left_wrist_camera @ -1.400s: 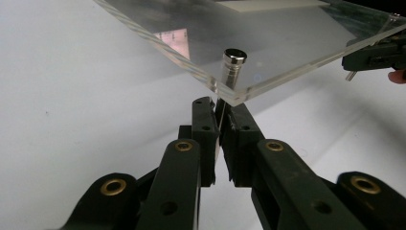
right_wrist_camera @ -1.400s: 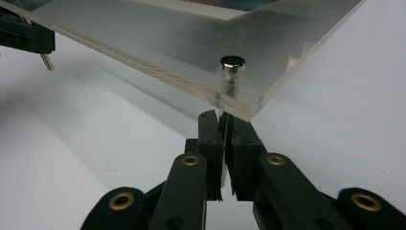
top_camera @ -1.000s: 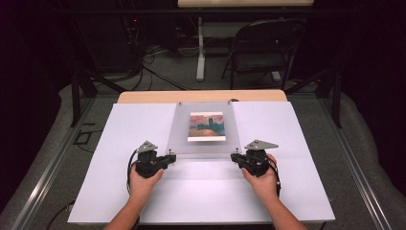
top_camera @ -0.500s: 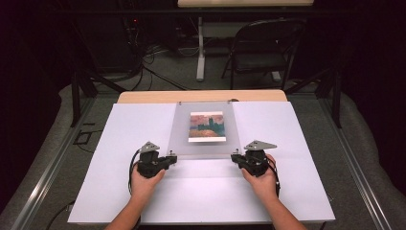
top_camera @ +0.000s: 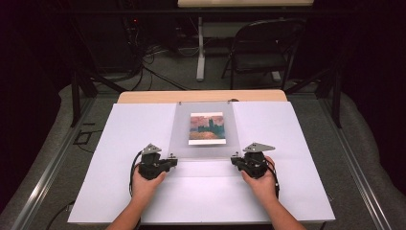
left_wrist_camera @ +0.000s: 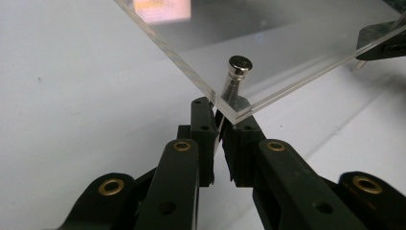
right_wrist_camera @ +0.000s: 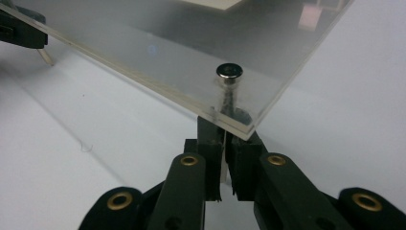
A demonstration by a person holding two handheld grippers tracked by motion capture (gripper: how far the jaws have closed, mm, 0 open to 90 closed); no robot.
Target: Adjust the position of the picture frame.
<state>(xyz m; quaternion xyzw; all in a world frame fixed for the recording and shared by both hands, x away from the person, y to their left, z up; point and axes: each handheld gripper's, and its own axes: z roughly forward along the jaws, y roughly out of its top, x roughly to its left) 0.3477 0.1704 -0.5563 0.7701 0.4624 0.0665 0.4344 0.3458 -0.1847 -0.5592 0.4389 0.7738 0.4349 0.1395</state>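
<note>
Both tools, left tool (top_camera: 171,159) and right tool (top_camera: 235,160), pinch the clear sheet (top_camera: 205,143) at its near corners; I'd lift evenly, keeping it level over the picture (top_camera: 207,128).

White desk (top_camera: 124,143) cover, clear sheet (top_camera: 205,143) over a picture (top_camera: 207,128) in orange, pink and teal, black grippers' jaws with brass rivets, silver pin (left_wrist_camera: 238,67), black chair (top_camera: 265,45), grey floor (top_camera: 158,72).
</note>
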